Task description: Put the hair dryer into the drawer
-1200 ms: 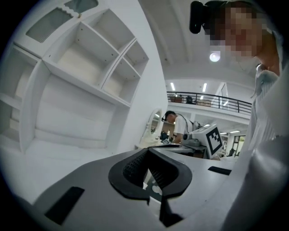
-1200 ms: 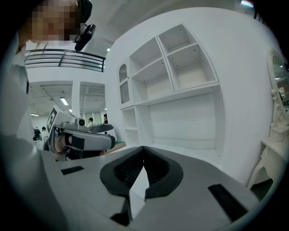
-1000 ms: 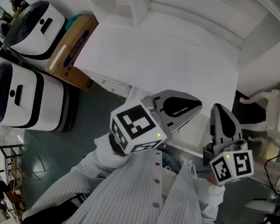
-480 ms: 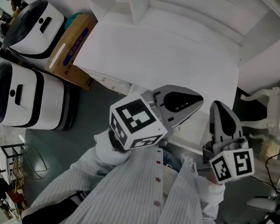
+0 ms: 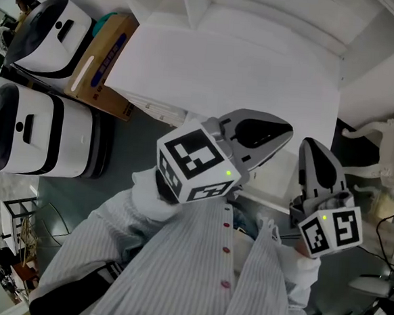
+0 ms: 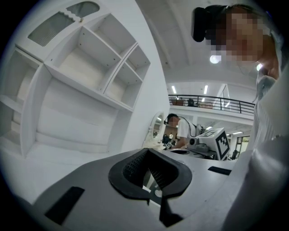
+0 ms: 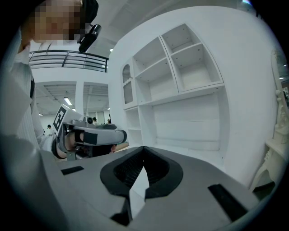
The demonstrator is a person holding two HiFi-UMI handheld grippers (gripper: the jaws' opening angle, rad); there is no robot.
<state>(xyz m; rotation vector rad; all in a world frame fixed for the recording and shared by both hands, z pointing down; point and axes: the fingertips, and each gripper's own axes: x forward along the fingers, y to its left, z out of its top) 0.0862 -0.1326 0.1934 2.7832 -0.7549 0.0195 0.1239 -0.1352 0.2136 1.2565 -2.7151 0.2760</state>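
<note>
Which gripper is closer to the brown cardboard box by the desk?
Left. In the head view the left gripper is below and right of the cardboard box; the right gripper is even farther right, on the left gripper's far side from the box.

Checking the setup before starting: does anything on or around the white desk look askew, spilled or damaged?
Nothing looks spilled, damaged or askew. The white desk is bare and its shelves hold nothing. One oddity: no hair dryer shows in any view, and the left gripper and right gripper are both shut on nothing.
</note>
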